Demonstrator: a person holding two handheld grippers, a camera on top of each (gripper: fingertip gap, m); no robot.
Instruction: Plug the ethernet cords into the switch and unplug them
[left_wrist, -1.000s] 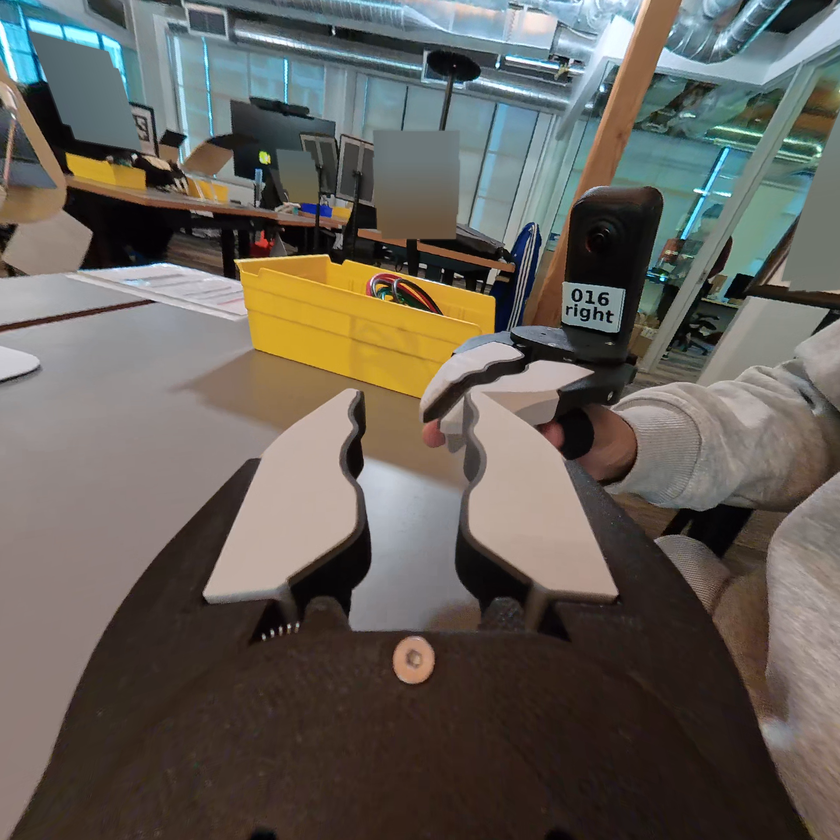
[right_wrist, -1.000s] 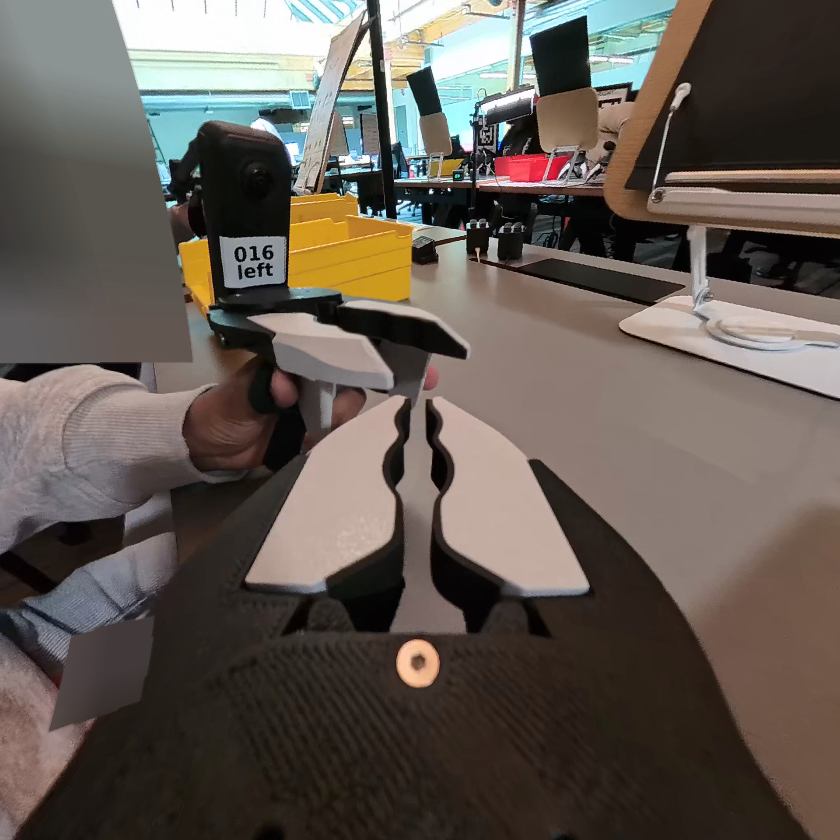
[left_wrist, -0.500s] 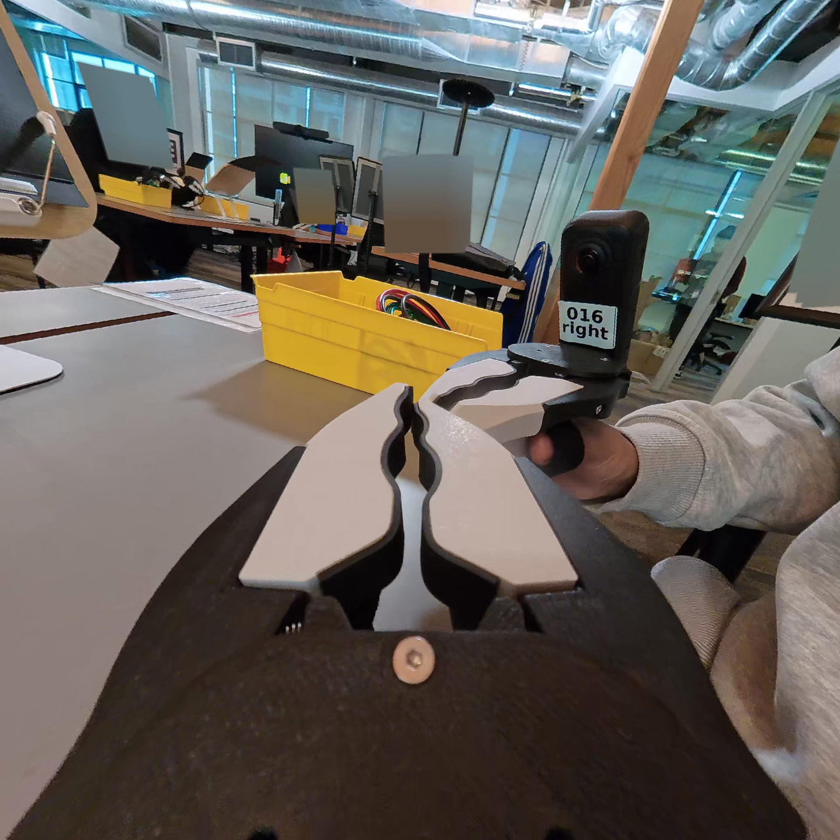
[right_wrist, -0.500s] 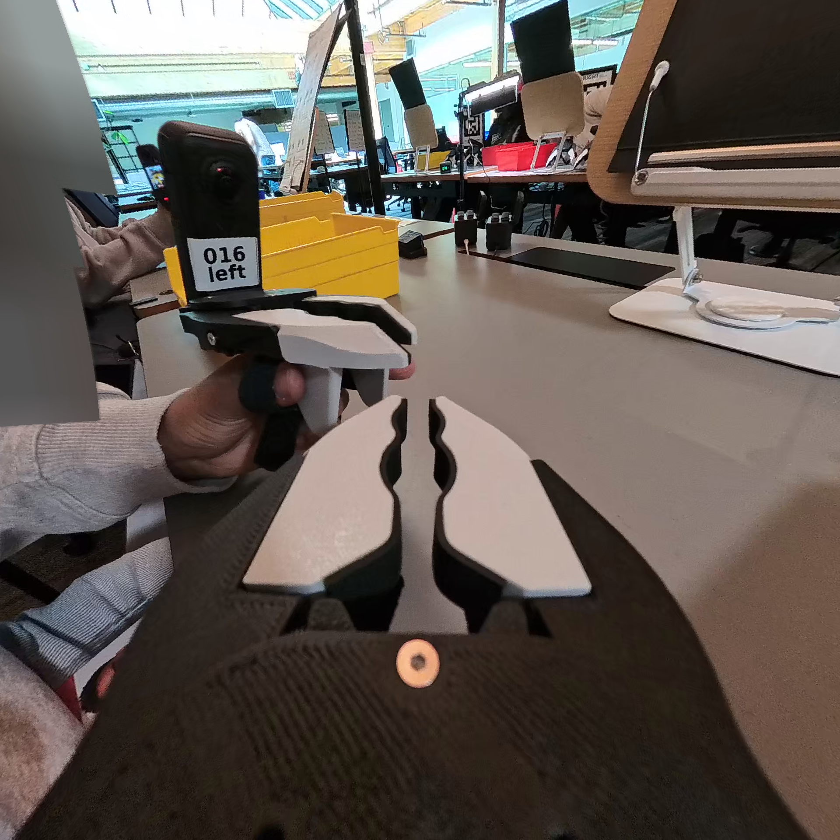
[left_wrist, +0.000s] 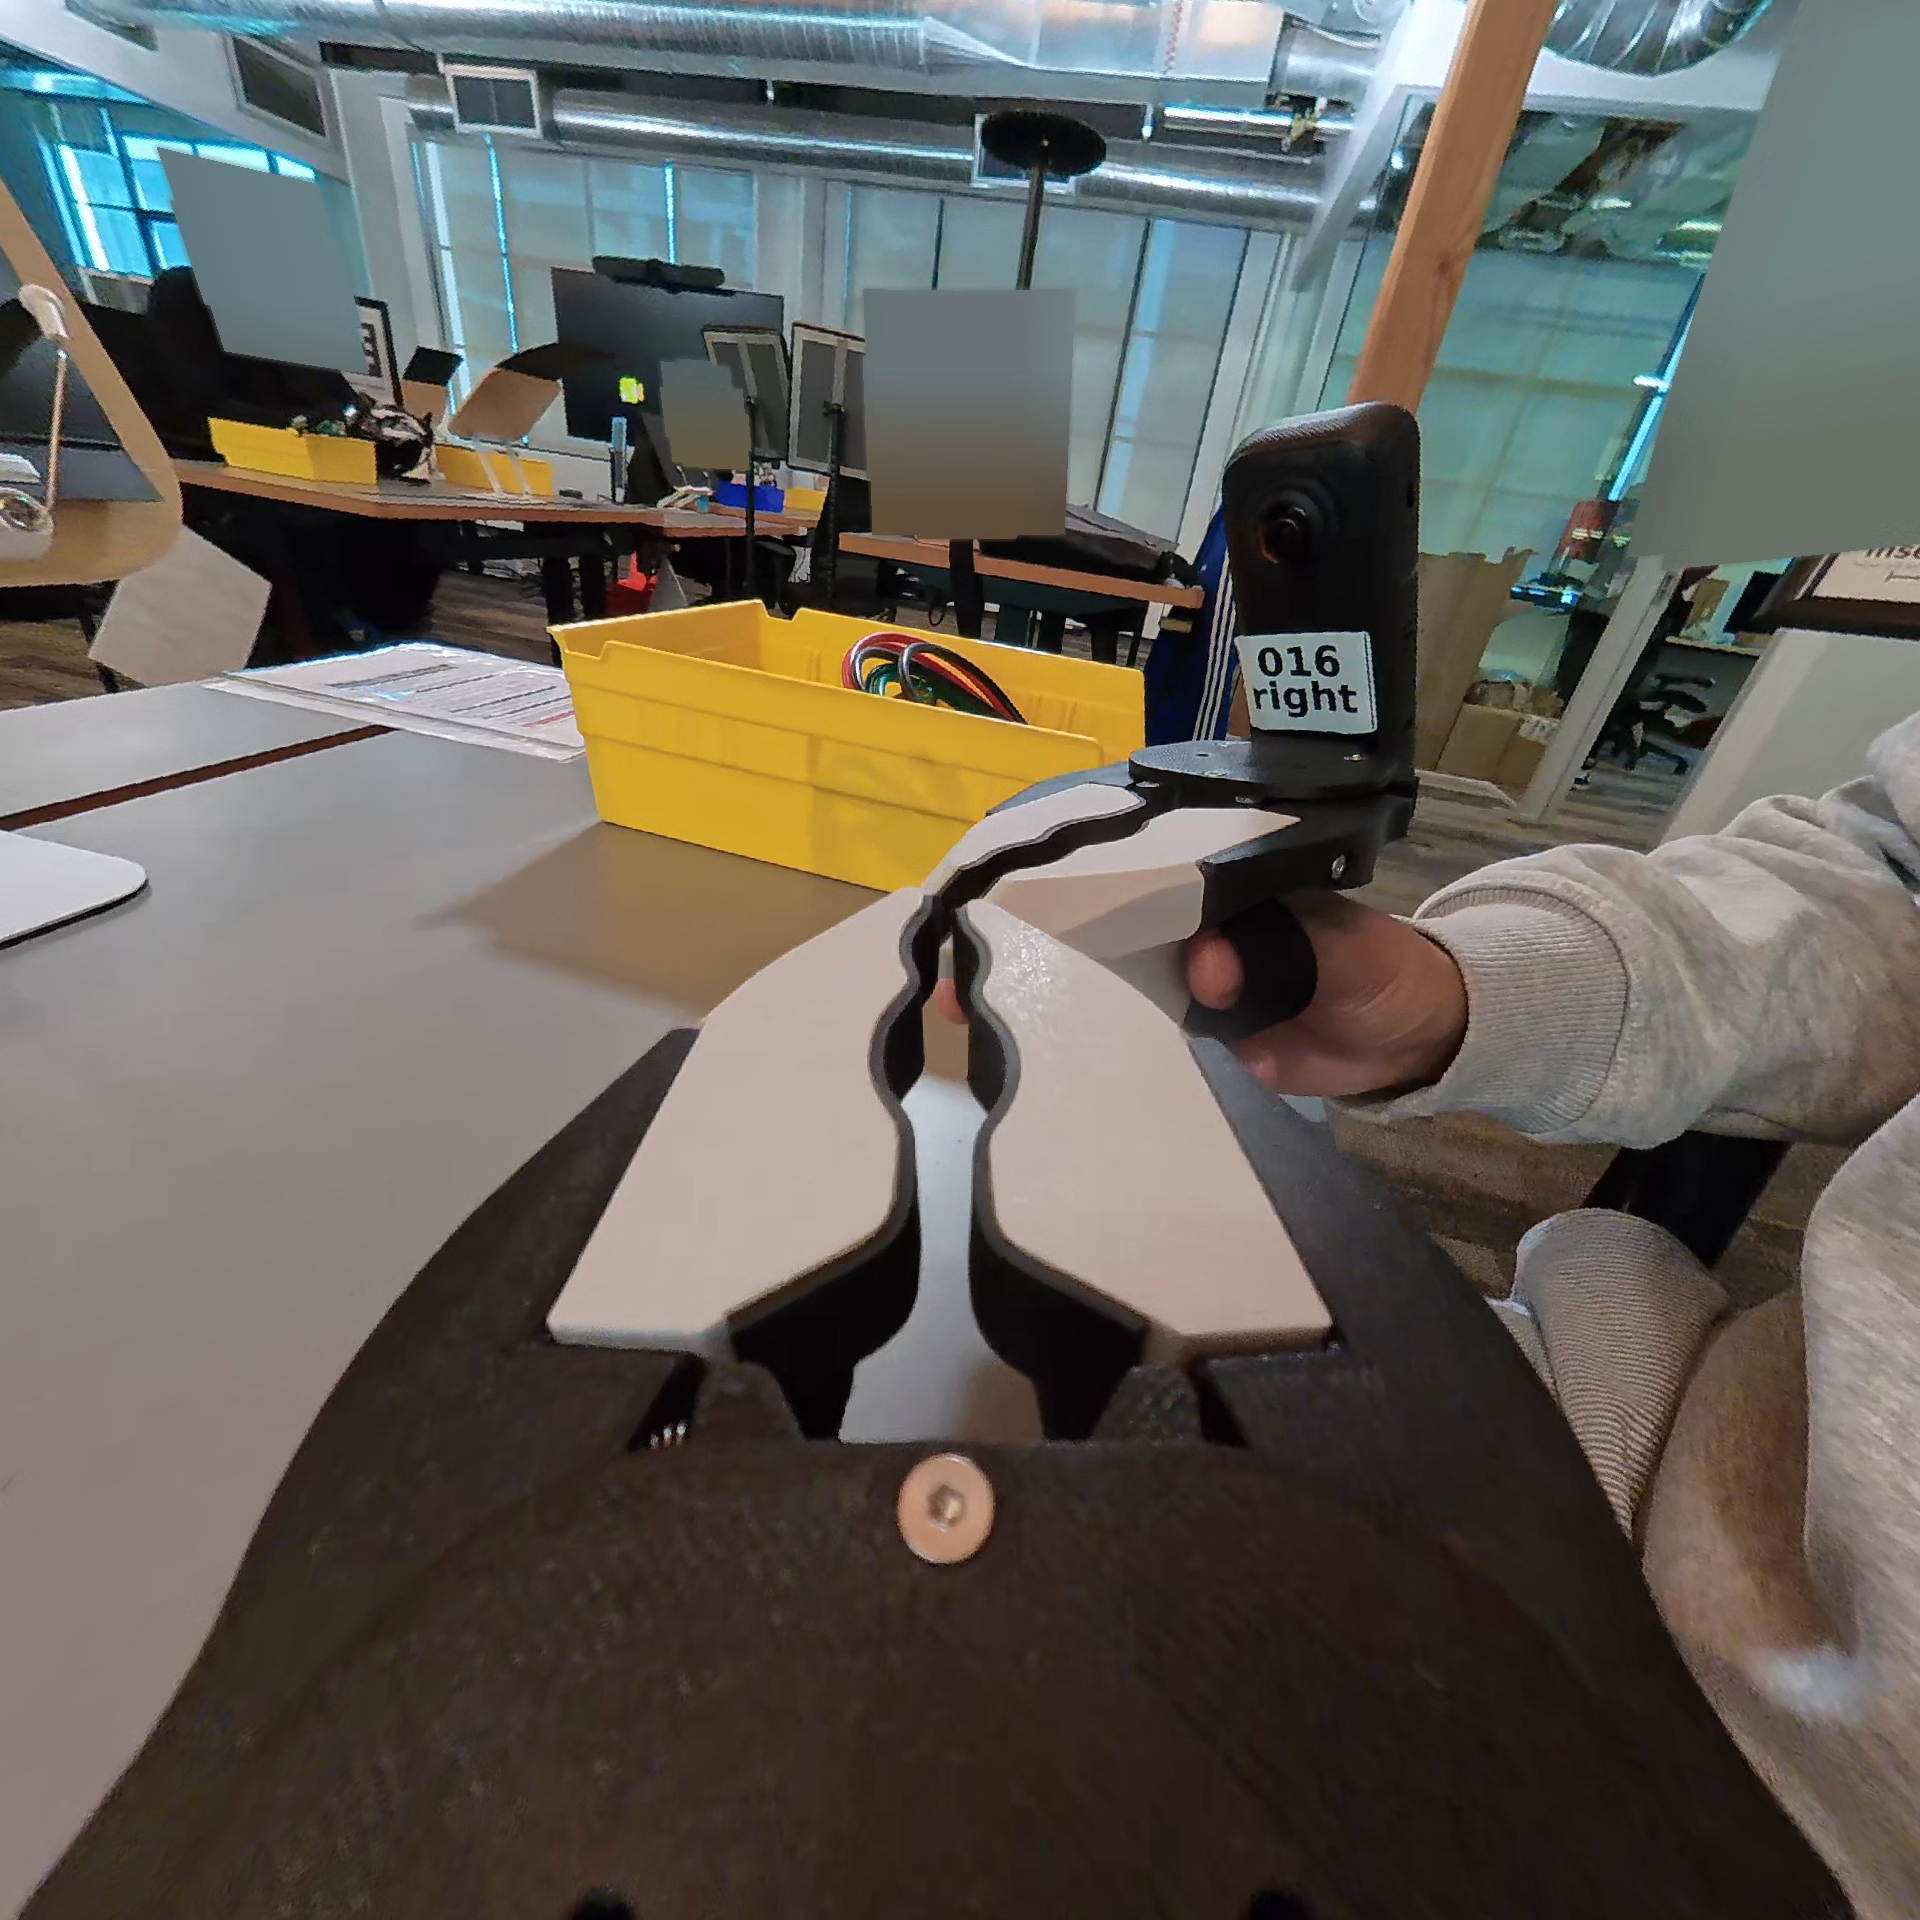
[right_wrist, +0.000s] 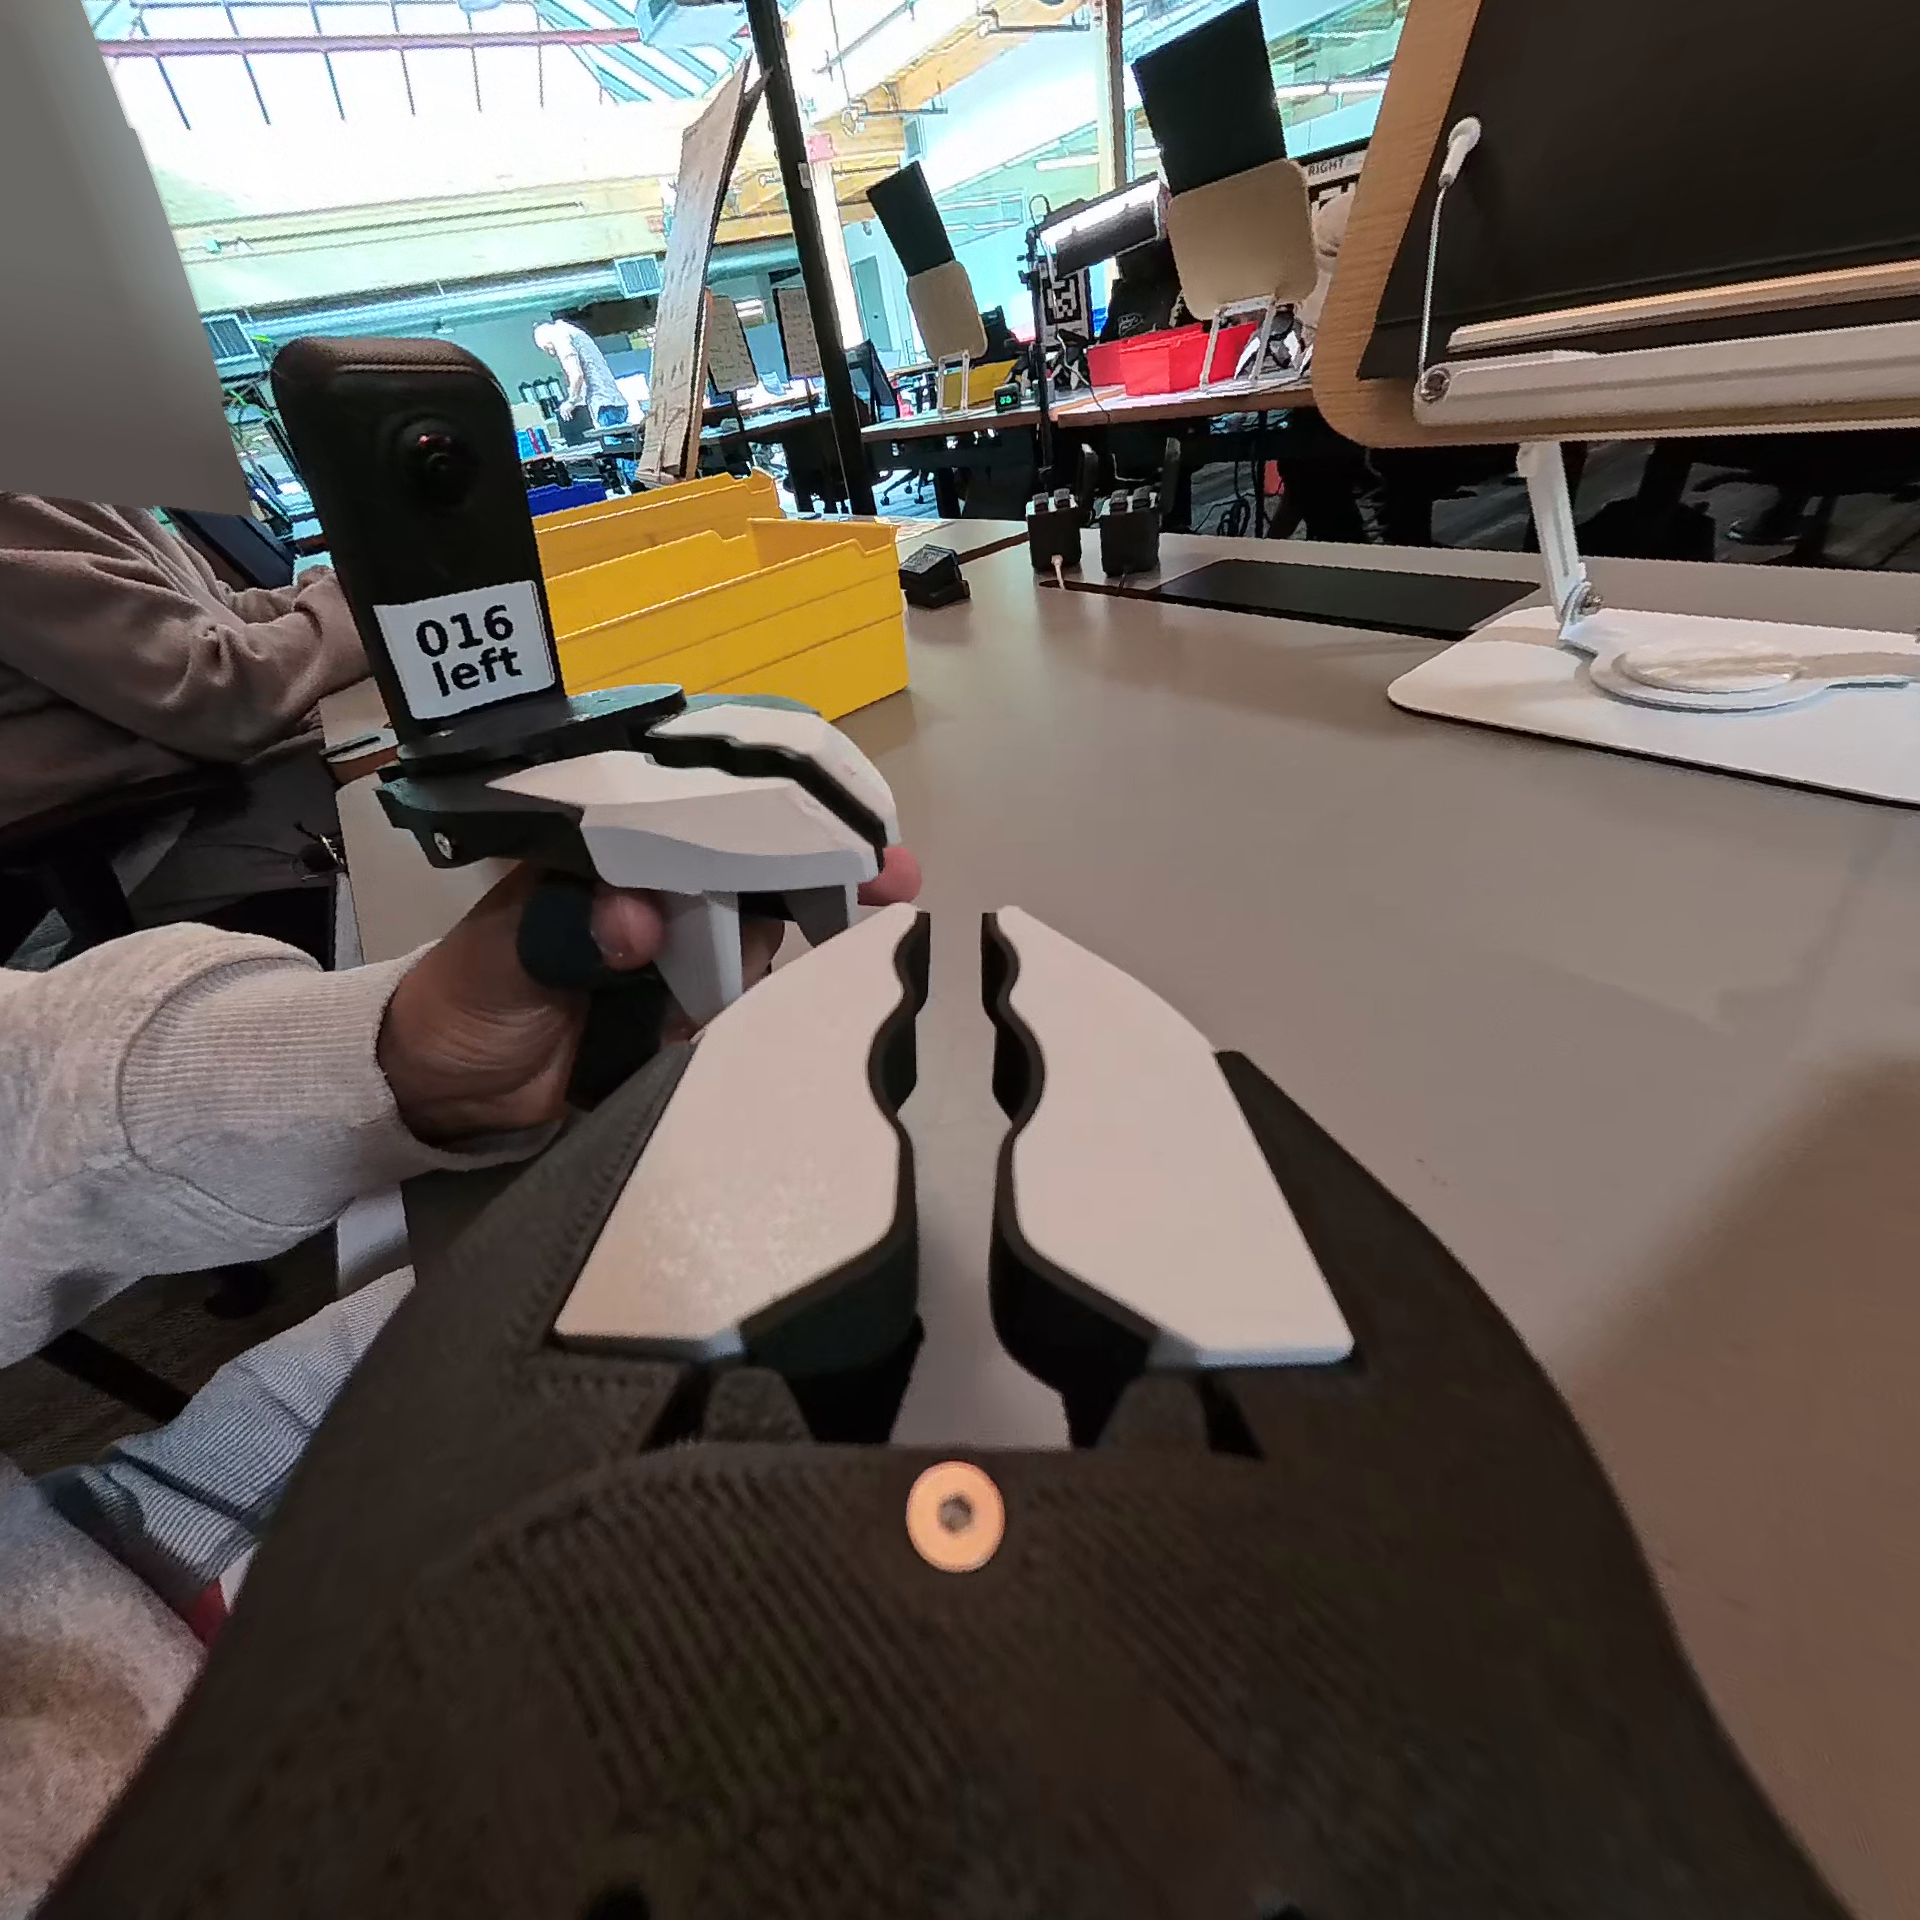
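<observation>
Coiled coloured cords (left_wrist: 914, 675) lie in a yellow bin (left_wrist: 790, 748) at the far side of the grey table (left_wrist: 260, 1039). No switch is in view. My left gripper (left_wrist: 940, 920) is shut and empty, its tips touching, low over the table. My right gripper (right_wrist: 954, 920) is empty, with only a narrow slit between its tips. The two grippers face each other, tips close together. The right one shows in the left wrist view (left_wrist: 935, 888) and the left one in the right wrist view (right_wrist: 878, 821), each held by a hand in a grey sleeve.
Yellow bins (right_wrist: 727, 634) stand at the table's far side in the right wrist view. A white stand base (right_wrist: 1662, 686) carrying a wooden board (right_wrist: 1371, 260) is at the right. A black mat (right_wrist: 1330, 597) and a paper sheet (left_wrist: 416, 686) lie on the table.
My left gripper has gone from open to shut. Both grippers have shifted slightly, and their tips now sit closer together. The right gripper's gap is unchanged.
</observation>
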